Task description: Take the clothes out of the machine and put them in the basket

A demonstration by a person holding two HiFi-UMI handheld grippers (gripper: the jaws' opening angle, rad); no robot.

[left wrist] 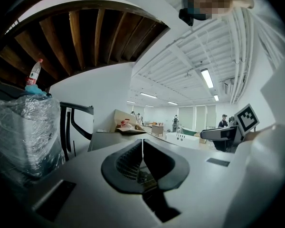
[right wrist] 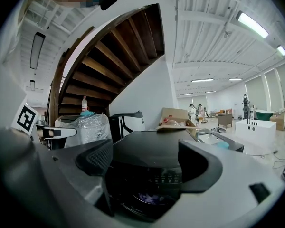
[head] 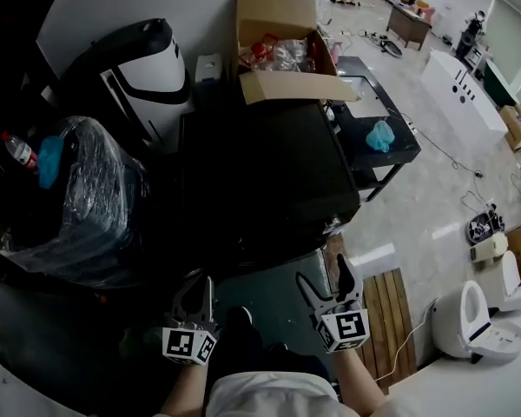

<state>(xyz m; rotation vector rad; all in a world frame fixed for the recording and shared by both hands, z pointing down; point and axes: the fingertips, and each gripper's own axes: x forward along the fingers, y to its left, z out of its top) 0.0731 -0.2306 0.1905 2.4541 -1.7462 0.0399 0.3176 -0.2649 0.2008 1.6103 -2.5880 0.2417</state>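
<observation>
L claw (left wrist: 142,148) closed tight, empty; R claw (right wrist: 145,158) wide apart, washer (head: 269,172) just ahead. Clothes prob. soft, light: pinch a fold.

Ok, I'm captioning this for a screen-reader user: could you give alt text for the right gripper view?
The right claw, jaws wide apart and empty, points at the front of a dark machine. An open cardboard box shows beyond its top, with a plastic-wrapped bundle and a wooden staircase to the left.
</observation>
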